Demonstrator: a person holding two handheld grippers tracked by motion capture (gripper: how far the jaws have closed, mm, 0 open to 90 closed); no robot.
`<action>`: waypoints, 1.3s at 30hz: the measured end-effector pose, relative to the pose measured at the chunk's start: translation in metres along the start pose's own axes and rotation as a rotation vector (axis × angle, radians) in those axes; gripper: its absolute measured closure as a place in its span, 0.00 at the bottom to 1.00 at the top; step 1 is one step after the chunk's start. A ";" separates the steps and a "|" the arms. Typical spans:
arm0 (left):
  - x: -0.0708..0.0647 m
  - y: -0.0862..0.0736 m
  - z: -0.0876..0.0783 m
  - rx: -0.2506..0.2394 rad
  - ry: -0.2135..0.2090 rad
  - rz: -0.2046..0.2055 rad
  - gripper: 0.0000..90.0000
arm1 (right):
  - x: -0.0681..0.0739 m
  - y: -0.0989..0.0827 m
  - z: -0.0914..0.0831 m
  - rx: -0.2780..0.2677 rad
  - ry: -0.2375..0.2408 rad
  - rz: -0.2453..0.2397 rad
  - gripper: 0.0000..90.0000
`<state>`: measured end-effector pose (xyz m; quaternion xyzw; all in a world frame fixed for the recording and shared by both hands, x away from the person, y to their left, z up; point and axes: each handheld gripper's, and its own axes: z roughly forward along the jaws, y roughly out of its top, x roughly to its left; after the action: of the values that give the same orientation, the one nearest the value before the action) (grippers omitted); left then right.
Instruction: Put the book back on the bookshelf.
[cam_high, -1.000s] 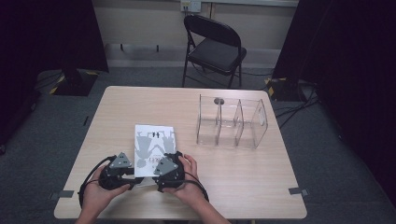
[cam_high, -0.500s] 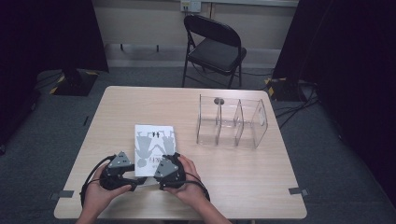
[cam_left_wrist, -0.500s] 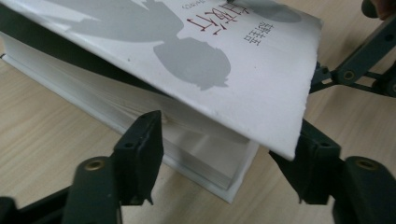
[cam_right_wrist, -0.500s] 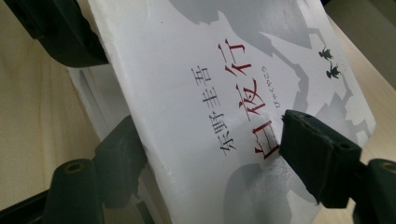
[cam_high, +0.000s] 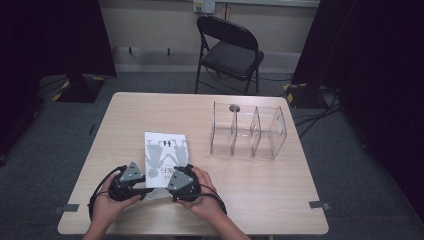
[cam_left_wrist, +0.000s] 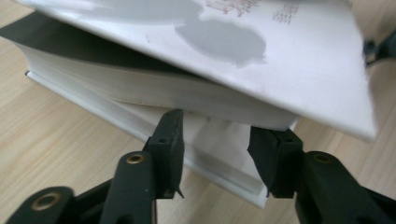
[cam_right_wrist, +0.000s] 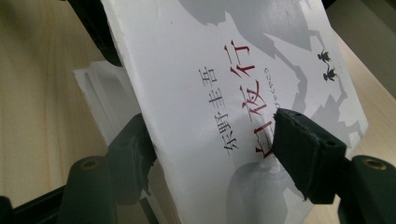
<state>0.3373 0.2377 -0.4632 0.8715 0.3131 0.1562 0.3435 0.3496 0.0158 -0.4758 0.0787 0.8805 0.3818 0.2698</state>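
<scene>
White and glossy, the book (cam_high: 166, 159) lies near the table's (cam_high: 260, 200) six o'clock edge, with the clear divider box (cam_high: 247, 131) well apart toward two o'clock. The right gripper (cam_right_wrist: 210, 149), whose jaws have just been closing, clasps the book's near edge with one pad on the cover and one beneath, tilting it up, while the left gripper (cam_left_wrist: 215, 149) stands unclenched with its jaws at the loose sleeve under the page block. It looks thick, stiff and fairly heavy with a slippery jacket, so a grip across the full block near the spine seems safest.
</scene>
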 end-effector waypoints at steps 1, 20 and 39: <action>0.000 0.000 0.000 0.000 0.000 0.000 0.63 | 0.000 0.000 0.000 0.000 0.000 0.000 0.34; 0.002 0.001 -0.001 -0.022 0.039 0.024 0.28 | -0.003 0.008 -0.013 -0.020 -0.059 0.022 0.54; 0.019 -0.024 0.009 0.081 0.040 0.035 0.20 | -0.044 0.029 -0.046 0.033 -0.057 0.116 0.68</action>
<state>0.3458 0.2596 -0.4857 0.8867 0.3108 0.1668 0.2990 0.3596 -0.0082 -0.4110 0.1447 0.8726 0.3798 0.2709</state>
